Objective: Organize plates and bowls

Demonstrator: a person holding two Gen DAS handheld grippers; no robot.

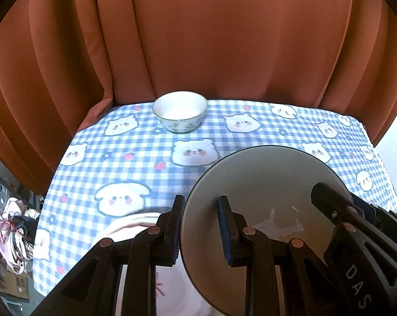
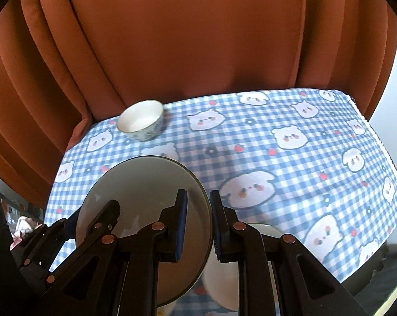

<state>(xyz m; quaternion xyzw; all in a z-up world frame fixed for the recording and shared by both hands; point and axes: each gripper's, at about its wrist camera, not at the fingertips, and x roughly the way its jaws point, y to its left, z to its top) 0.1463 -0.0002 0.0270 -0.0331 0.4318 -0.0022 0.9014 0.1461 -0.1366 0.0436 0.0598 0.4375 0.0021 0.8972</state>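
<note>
Through my left wrist camera, my left gripper (image 1: pixel 201 227) is clamped on the left rim of a grey plate (image 1: pixel 272 184), one finger outside the edge and one over the plate's face. The plate is raised above the blue checked tablecloth (image 1: pixel 124 163). My right gripper (image 1: pixel 330 205) reaches in from the right and covers the opposite rim. A small white bowl (image 1: pixel 180 110) sits far back on the cloth, close to the orange curtain (image 1: pixel 224 39). A pale dish (image 1: pixel 145 223) lies blurred beneath my fingers.

Through my right wrist camera, my right gripper (image 2: pixel 198 226) pinches the plate's (image 2: pixel 145 184) right rim tight. My left gripper (image 2: pixel 93 218) grips the far edge. The bowl (image 2: pixel 140 123) stands at the back left, well apart from the plate.
</note>
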